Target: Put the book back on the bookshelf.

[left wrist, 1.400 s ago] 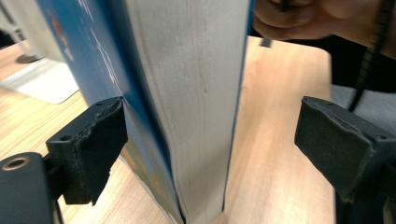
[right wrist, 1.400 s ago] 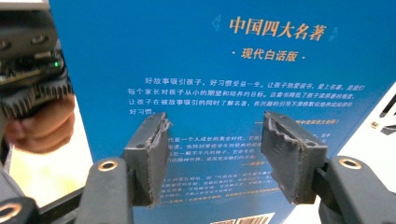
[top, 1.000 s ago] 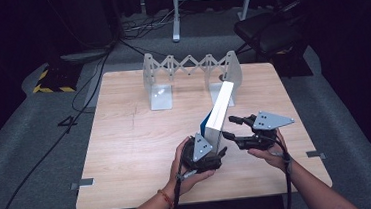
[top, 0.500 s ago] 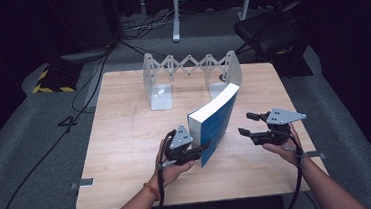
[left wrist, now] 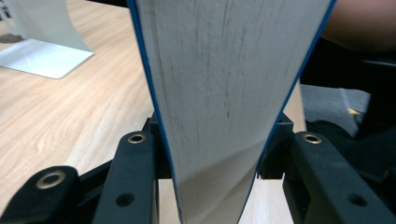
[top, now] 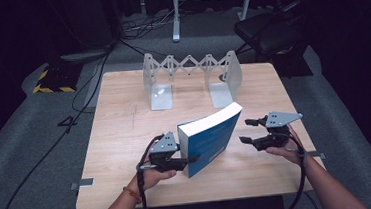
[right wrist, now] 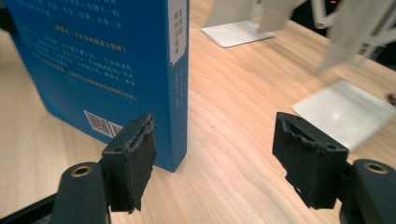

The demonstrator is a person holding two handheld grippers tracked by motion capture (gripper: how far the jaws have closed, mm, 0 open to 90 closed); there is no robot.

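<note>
A thick blue book (top: 211, 141) with white page edges stands on the wooden table (top: 125, 134). My left gripper (top: 187, 159) is shut on its near end. In the left gripper view the page block (left wrist: 224, 93) fills the gap between the pads, and those jaws have just been closing on it. My right gripper (top: 248, 131) hangs to the right of the book, apart from it. Its jaws have just been opening and stand open. In the right gripper view the book's spine corner (right wrist: 177, 93) stands just beyond the left pad (right wrist: 135, 158), with bare table between the pads.
An expanding metal book rack (top: 191, 76) with two white end plates stands at the far middle of the table; one end plate (right wrist: 341, 112) lies ahead of the right gripper. A dark chair (top: 272, 27) sits beyond the far right corner. Cables (top: 74, 123) run over the floor at the left.
The book, earlier tilted up between both grippers, has moved left with the left gripper and now stands lower. The right gripper has let go of it and drawn away to the right.
</note>
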